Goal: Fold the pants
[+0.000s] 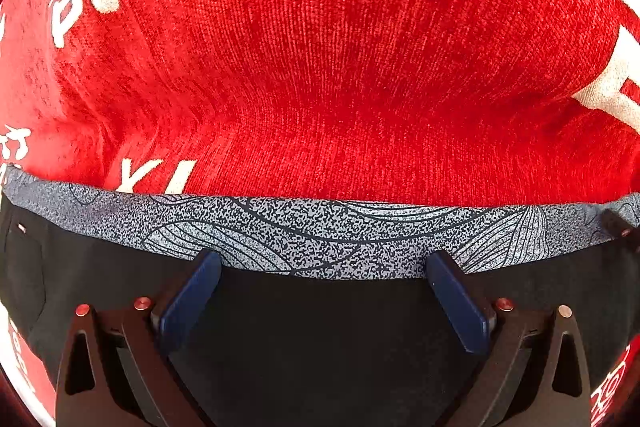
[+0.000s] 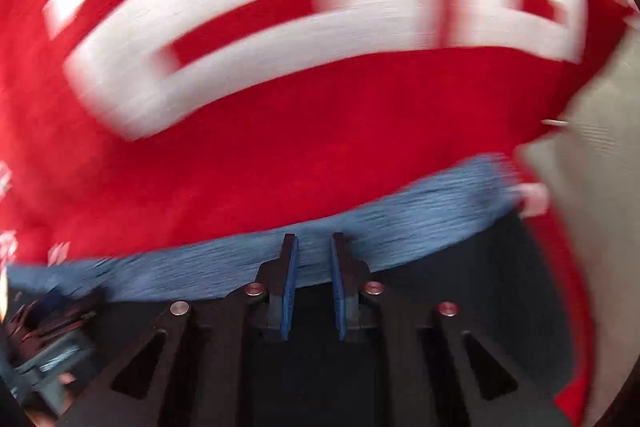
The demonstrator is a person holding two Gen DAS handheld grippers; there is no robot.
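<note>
We are holding the left gripper (image 1: 324, 267) low over the black pants (image 1: 320, 327), which are filling the near part of its view. Its blue pads (image 1: 192, 299) are standing wide apart, with nothing between them, and their tips are reaching just to the patterned grey waistband (image 1: 320, 239). Whether they are touching the fabric, we cannot tell.

Going by size, the red blanket (image 1: 340, 67) with white lettering is covering most of both views and is lying under the pants. The pants are lying flat on it, the waistband running left to right across the left view as their far edge, so the waist end is pointing away from us. The legs are out of sight, so we cannot tell their long axis.

In the right view, which is blurred, the waistband (image 2: 400, 215) is slanting up toward the right. The right gripper (image 2: 314, 247) is hovering at that band with its pads (image 2: 290, 287) only narrowly parted and nothing visibly caught between them. At the lower left of that view the left gripper (image 2: 48, 307) is showing dimly.
</note>
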